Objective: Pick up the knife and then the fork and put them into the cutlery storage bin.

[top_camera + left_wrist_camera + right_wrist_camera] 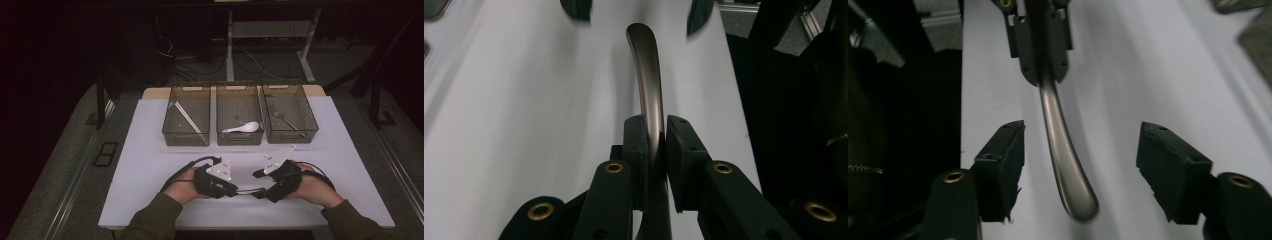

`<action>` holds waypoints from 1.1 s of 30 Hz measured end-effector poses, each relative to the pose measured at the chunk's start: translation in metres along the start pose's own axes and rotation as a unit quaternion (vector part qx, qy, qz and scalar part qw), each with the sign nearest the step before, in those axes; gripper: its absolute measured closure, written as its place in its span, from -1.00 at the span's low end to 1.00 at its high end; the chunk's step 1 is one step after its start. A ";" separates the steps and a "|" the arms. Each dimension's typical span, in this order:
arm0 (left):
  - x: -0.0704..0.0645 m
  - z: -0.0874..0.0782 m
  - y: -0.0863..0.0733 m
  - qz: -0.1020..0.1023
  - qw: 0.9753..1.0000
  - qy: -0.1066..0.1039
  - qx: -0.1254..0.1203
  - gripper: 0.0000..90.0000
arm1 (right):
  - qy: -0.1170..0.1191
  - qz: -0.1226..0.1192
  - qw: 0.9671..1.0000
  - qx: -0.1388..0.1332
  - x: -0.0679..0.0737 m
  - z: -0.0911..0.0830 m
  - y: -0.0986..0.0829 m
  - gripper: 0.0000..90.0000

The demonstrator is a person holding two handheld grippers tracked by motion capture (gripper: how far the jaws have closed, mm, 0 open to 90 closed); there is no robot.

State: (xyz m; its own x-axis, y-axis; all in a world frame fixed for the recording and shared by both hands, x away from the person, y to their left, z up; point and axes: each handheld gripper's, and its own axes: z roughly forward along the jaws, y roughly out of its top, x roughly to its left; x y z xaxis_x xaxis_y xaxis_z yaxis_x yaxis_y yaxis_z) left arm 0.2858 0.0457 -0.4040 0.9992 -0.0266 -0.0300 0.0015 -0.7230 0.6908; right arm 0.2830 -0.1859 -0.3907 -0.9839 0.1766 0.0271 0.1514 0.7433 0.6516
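Bare white tabletop (150, 165) spreads left and right of both hands, with open room between them and the three bins at the far side; the near edge lies just behind the wrists. Left gripper (231, 190) is clenched on a metal utensil handle (249, 190), its black pads (639, 145) pressing the narrow stem from both sides in the left gripper view. Right gripper (260, 191) faces it from the right with jaws spread wide, the handle's rounded end (1078, 200) lying between the pads (1000, 165) and touching neither. The handle is smooth, brushed and dull grey, curved and broadening toward its tip, held just above the table near its near-middle. Pads look matt and rubbery, with brass-ringed holes in the arms behind them. Far off, the left bin (186, 115) holds a long thin pale stick (187, 119), the middle bin (239, 115) a glossy white spoon (243, 128), the right bin (290, 112) a metal fork (287, 121). Bins are translucent, brownish, straight-walled and set side by side, nearly touching
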 end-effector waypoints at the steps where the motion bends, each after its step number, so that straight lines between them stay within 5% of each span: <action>1: -0.001 0.000 0.002 0.001 1.000 -0.002 0.001 0.76 | 0.005 -0.006 1.000 0.005 0.001 0.004 0.002 -0.09; 9: -0.005 0.000 0.009 0.012 1.000 -0.007 -0.005 0.76 | 0.039 -0.030 0.998 0.046 0.011 0.028 0.015 0.40; 17: -0.004 0.000 0.009 0.022 1.000 -0.004 -0.003 0.76 | 0.045 -0.054 0.995 0.065 0.013 0.037 0.023 0.71; 33: -0.006 0.001 0.008 0.028 1.000 -0.011 -0.005 0.75 | 0.061 -0.039 0.995 0.067 0.013 0.038 0.025 0.75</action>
State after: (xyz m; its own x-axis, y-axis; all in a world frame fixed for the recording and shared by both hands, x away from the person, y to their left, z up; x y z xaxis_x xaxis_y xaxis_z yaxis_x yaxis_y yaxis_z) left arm 0.2798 0.0396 -0.3991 0.9966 -0.0826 -0.0071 -0.0541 -0.7128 0.6993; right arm 0.2778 -0.1409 -0.4029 -0.9960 0.0414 0.0786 0.0779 0.8327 0.5482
